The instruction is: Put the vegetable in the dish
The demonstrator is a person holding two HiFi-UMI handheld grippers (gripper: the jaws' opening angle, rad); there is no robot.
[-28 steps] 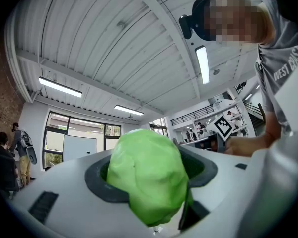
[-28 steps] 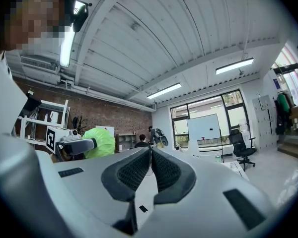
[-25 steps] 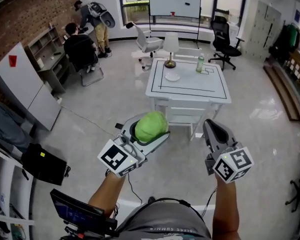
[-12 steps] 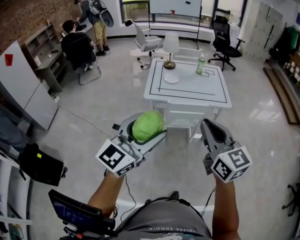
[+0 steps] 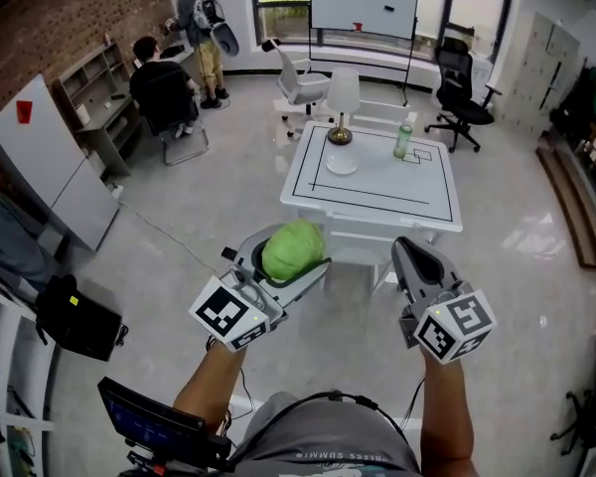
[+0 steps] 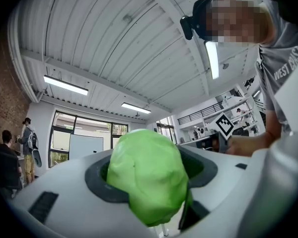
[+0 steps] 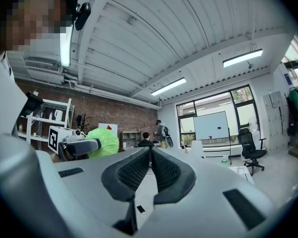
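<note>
We carry the vegetable [image 6: 145, 175] in our left gripper [image 5: 296, 256], short of the table [image 5: 377, 195].
Its jaws are clamped on a bright green, rounded, faintly creased head that bulges past the dark pads, held in the air before the table's near edge. The white dish [image 5: 342, 164] lies near the table's far left corner. Our right gripper [image 7: 150, 157] has its jaws pressed together, empty.
</note>
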